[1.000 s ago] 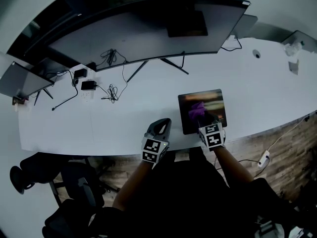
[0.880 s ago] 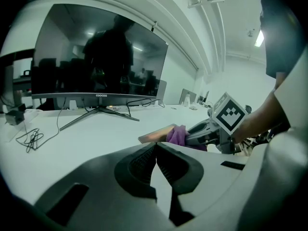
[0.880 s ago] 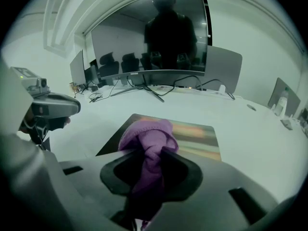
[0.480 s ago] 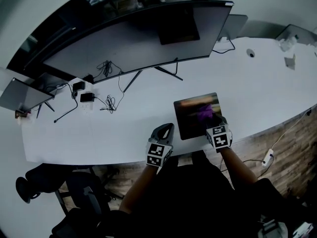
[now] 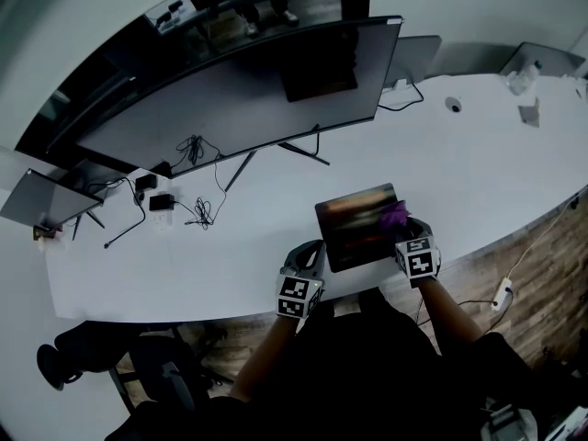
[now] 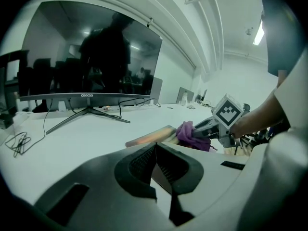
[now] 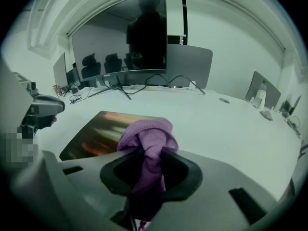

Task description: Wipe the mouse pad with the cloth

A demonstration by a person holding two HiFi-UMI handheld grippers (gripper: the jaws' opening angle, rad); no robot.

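The right gripper (image 7: 151,174) is clamped on the purple cloth (image 7: 144,131), which rests at the right edge of the mouse pad (image 5: 349,232) on the tabletop (image 5: 230,246). The rest of the pad lies to this gripper's left, so the next stroke probably runs leftward. The left gripper (image 6: 155,160), jaws together and empty, sits beside the pad's left edge.

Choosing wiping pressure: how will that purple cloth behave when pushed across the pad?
Likely floppy: the cloth bunches and droops in the right tool. Probably light; it may crumple rather than spread flat on the mouse pad.
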